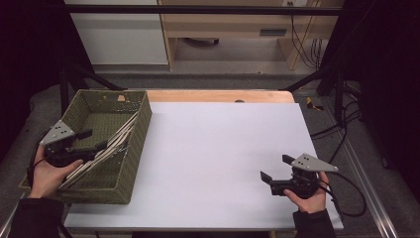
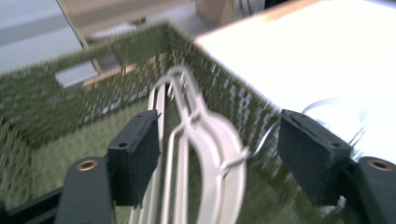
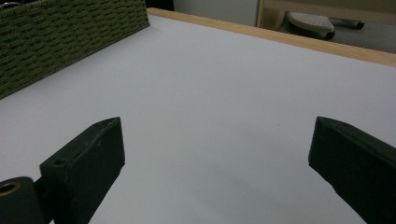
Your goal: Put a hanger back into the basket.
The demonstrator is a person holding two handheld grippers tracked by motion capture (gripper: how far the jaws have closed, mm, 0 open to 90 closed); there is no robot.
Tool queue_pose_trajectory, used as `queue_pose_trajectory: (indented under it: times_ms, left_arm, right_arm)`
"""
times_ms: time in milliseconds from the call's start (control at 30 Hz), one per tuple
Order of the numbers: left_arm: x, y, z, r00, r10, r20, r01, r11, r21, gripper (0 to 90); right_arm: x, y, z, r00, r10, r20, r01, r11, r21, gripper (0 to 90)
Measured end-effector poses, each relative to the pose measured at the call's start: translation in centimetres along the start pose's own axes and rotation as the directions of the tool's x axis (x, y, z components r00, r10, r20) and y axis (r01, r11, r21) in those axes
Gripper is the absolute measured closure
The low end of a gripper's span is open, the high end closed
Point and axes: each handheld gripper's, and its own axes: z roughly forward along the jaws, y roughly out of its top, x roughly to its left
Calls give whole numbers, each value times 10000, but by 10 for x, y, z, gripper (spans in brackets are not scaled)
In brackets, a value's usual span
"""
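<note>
A green woven basket [image 1: 141,129] sits on the table's left side, and several white clothes hangers [image 1: 116,139] lean inside it against its right wall. My left gripper [image 1: 96,140] hovers over the basket, held in a hand. In the left gripper view its jaws stand apart around the hangers [image 2: 212,135] without pressing on them, and the left gripper [image 2: 217,149] is open. My right gripper [image 1: 274,167] rests low over the white tabletop [image 1: 218,144] at the front right. It is open, and nothing lies between the jaws of the right gripper [image 3: 215,149].
The white sheet covers most of the table, with a wooden edge [image 1: 218,95] at the back. The basket's side wall [image 3: 60,42] stands far left of the right gripper. A black frame and cables [image 1: 341,129] run along the right side.
</note>
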Motion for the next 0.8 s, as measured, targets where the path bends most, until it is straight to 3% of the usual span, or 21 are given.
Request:
queue_pose_trajectory:
  times_ms: [233, 367, 467, 600, 800]
  left_arm:
    - [-29, 12, -8, 9986, -469, 231, 493, 9920, -1162, 157]
    - [-51, 15, -9, 9967, -431, 691, 534, 9865, -1548, 130]
    - [-70, 16, -4, 9923, -355, 1189, 544, 9856, -1600, 119]
    - [-91, 15, 6, 9876, -260, 1551, 512, 9856, -1612, 113]
    - [-112, 9, 18, 9808, -89, 1948, 359, 9901, -1358, 112]
  right_arm:
    - [0, 1, -3, 10000, -35, -49, 34, 9999, -139, 41]
    - [0, 1, -4, 10000, -45, -58, 44, 9998, -173, 41]
    - [0, 1, -4, 10000, -69, -58, 68, 9998, -172, 41]
    - [0, 1, -4, 10000, -52, -81, 50, 9999, -154, 41]
    - [0, 0, -5, 9998, -162, -99, 160, 9997, -175, 38]
